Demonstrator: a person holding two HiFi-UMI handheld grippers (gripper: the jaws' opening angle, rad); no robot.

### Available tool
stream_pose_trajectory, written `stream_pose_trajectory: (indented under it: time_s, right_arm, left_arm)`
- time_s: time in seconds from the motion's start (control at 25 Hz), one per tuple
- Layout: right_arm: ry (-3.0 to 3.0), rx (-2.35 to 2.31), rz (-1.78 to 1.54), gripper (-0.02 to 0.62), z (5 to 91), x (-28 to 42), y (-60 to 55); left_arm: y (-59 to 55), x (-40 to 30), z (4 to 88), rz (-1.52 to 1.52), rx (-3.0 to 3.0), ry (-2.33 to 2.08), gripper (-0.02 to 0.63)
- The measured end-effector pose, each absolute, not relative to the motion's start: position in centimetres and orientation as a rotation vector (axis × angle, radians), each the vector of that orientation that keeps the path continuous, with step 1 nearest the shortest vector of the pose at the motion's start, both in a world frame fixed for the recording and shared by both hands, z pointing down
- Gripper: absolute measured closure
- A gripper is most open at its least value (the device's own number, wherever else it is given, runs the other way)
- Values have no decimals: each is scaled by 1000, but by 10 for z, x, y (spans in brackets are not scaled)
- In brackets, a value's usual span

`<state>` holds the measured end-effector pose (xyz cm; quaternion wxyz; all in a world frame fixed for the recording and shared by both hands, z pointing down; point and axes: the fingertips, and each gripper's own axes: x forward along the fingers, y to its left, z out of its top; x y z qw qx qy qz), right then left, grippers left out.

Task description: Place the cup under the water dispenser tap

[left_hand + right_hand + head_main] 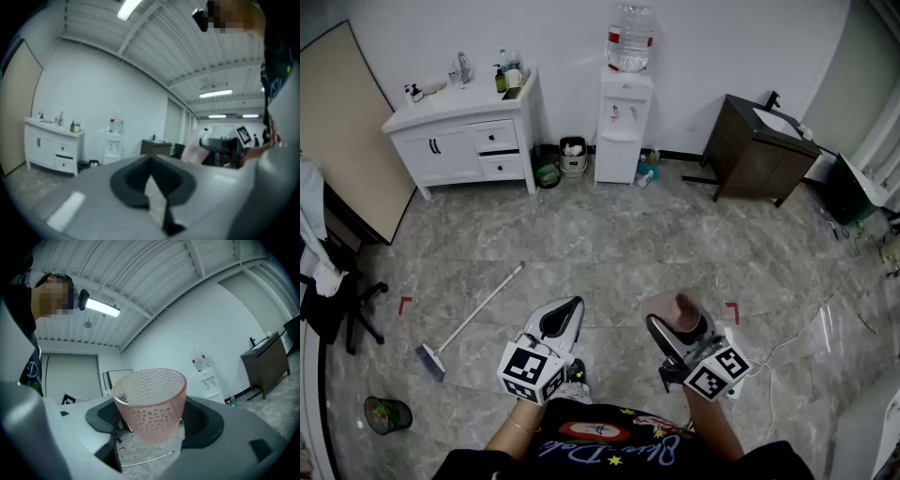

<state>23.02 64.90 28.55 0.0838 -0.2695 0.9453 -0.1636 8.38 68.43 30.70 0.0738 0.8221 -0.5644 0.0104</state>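
Note:
The white water dispenser (622,122) with a bottle on top stands against the far wall, well across the floor from me. It shows small in the left gripper view (112,144) and the right gripper view (209,379). My right gripper (677,330) is shut on a pink dimpled cup (151,404), held upright in the air at waist height (681,311). The jaws stand wide round the cup's sides. My left gripper (560,323) is beside it, shut with nothing in it (152,180). It sees the cup (193,148) off to its right.
A white vanity cabinet (469,141) stands left of the dispenser, with small bins (572,155) between them. A dark sink cabinet (764,150) is to the right. A broom (469,323) lies on the tiles at the left, near a green bin (387,414).

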Motion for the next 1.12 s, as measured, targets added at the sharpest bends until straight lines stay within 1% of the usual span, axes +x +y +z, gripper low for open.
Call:
stream_pose_trajectory:
  time_s: [0.16, 0.24, 0.36, 0.48, 0.64, 0.84, 1.0, 1.12]
  right_arm:
    - [2828, -796, -415, 244, 255, 178, 577]
    - [2812, -809, -422, 244, 252, 162, 542]
    - [2819, -863, -470, 244, 268, 151, 492]
    - [2817, -924, -515, 242, 293, 148, 432]
    - [2751, -928, -526, 244, 302, 135, 325]
    - [2779, -951, -475, 242, 299, 129, 185]
    - [2760, -869, -420, 244, 277, 94, 78]
    - [2746, -891, -456, 244, 292, 61, 9]
  left_arm:
    - [608, 42, 298, 19, 2466, -1658, 614]
    - [567, 29, 290, 10, 2495, -1646, 614]
    - [511, 17, 289, 5, 2534, -1623, 614]
    - [454, 4, 308, 42, 2513, -1596, 614]
    - [354, -23, 324, 112, 2503, -1609, 614]
    - [207, -63, 297, 109, 2496, -1713, 614]
    - [102, -77, 289, 92, 2501, -1723, 614]
    - [46, -85, 312, 130, 2494, -1650, 614]
